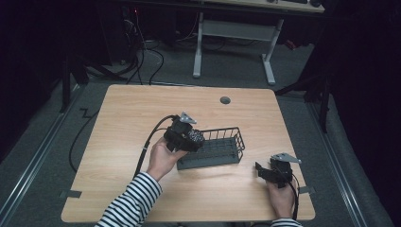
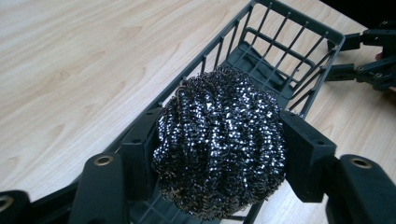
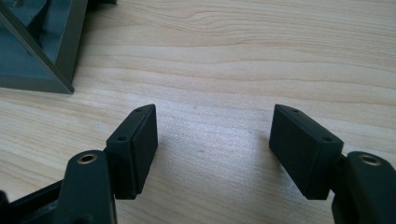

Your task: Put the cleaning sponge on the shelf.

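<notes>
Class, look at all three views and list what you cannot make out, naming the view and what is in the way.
- Near end of the basket floor: left gripper view, hidden behind the scourer.
- Scourer underside: left gripper view, cut off near the bottom edge, so whether it touches the basket is unclear.
- Most of the basket: right gripper view, cut off by the top-left corner.
- Scourer detail: high view, too small, partly hidden by the left gripper.

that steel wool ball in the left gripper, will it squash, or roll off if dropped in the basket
The steel scourer is a loose coil mesh, so it probably gives under the left gripper and weighs little. Its rough, springy strands should grip rather than slip. Being round it might roll slightly, but the wire basket walls would likely stop it.
</notes>
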The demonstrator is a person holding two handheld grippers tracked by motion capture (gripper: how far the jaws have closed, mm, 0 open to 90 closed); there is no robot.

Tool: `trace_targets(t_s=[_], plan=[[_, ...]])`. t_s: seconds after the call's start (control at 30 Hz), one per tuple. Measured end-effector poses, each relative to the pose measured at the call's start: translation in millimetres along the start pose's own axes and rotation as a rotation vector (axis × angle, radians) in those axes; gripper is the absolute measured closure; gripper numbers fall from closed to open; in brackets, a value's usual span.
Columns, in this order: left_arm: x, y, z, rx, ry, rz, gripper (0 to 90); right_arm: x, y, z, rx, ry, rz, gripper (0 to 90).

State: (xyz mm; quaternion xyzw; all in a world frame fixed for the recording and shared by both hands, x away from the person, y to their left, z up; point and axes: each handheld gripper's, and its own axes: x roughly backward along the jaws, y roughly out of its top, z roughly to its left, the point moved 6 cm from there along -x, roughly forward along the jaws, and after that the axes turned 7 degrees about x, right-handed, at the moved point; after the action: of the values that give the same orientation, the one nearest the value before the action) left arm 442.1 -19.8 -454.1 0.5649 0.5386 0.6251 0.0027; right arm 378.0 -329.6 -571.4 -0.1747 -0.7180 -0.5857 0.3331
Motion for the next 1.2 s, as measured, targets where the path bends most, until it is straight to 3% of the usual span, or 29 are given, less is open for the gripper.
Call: trace_targets(t_s=[0.13, 0.27, 0.47, 0.6, 0.77, 0.87, 1.2], plan=[[-3.8, -1.1, -3.2, -0.005, 0.001, 0.014, 36.7, 0.4, -0.2, -0.3, -0.005, 0.001, 0.003, 32.8], [-6.7, -1.9, -4.6, 0.009, -0.008, 0.03, 27.9, 0.2, -0.1, -0.2, -0.004, 0.001, 0.002, 32.8], [-2.8, 2.7, -5.7, 0.008, -0.01, 0.005, 21.4, 0.4, -0.1, -1.1, -0.008, 0.009, -0.001, 32.8], [4.6, 3.6, -2.5, 0.02, -0.007, -0.005, 19.7, 0.4, -0.1, -0.3, -0.009, 0.002, 0.002, 32.7], [20.5, 3.0, 0.4, 0.028, -0.005, -0.055, 19.5, 0.2, 0.1, -1.4, -0.009, 0.007, -0.002, 34.2], [27.7, 1.4, 2.1, 0.017, 0.014, -0.06, 19.5, 0.1, 0.1, -1.1, -0.009, 0.005, -0.003, 34.2], [44.1, -6.5, 13.0, 0.048, 0.017, -0.075, 19.6, 0.6, -0.1, -1.6, -0.019, 0.011, -0.002, 34.3]])
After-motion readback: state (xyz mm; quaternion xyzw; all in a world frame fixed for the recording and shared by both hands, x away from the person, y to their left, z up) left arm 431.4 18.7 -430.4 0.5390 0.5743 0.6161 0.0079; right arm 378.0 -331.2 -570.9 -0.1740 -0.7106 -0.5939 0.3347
